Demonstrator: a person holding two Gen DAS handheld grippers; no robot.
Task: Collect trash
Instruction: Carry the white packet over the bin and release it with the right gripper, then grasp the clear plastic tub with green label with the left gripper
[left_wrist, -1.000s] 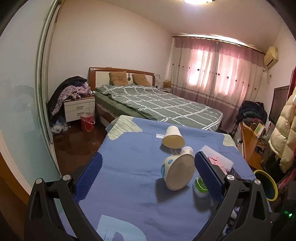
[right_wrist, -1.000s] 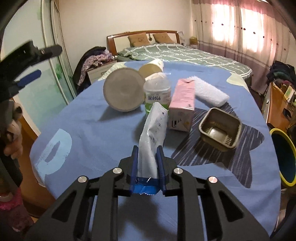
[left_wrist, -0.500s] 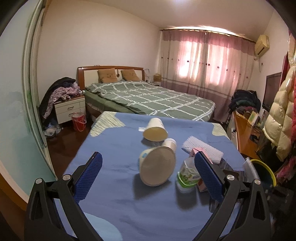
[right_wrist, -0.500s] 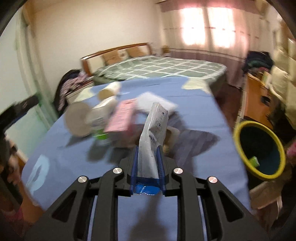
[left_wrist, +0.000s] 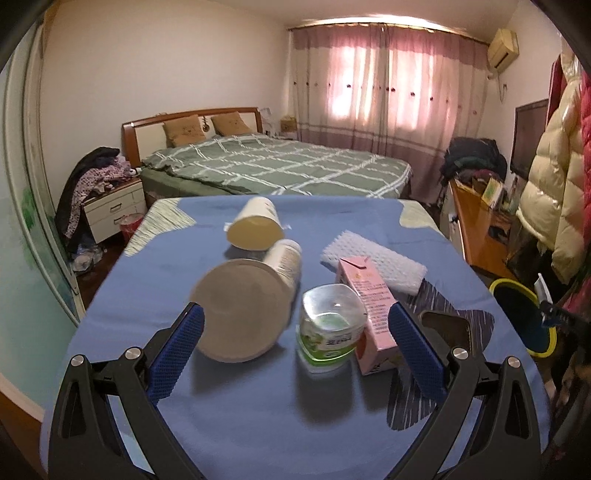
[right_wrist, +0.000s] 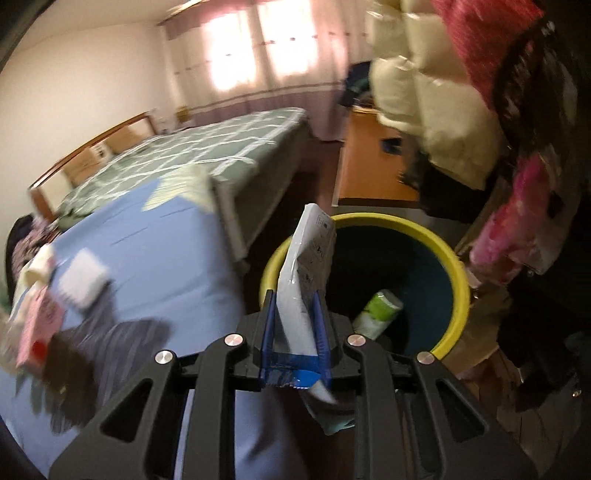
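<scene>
My right gripper is shut on a white and blue wrapper, held upright over the near rim of the yellow-rimmed bin. A green and white bottle lies inside the bin. My left gripper is open above the blue table. Between its pads lie a large tipped paper cup and a clear jar with a green label. A pink carton lies just inside the right pad. The bin shows at the table's right edge.
A second paper cup, a white foam block and a dark tray also lie on the table. A bed stands behind it. Coats hang above the bin, with a wooden desk beyond.
My right gripper swung right from over the table to the bin, rolling as it went, wrapper still gripped. My left gripper moved closer to the cup and jar, which now sit between its pads.
</scene>
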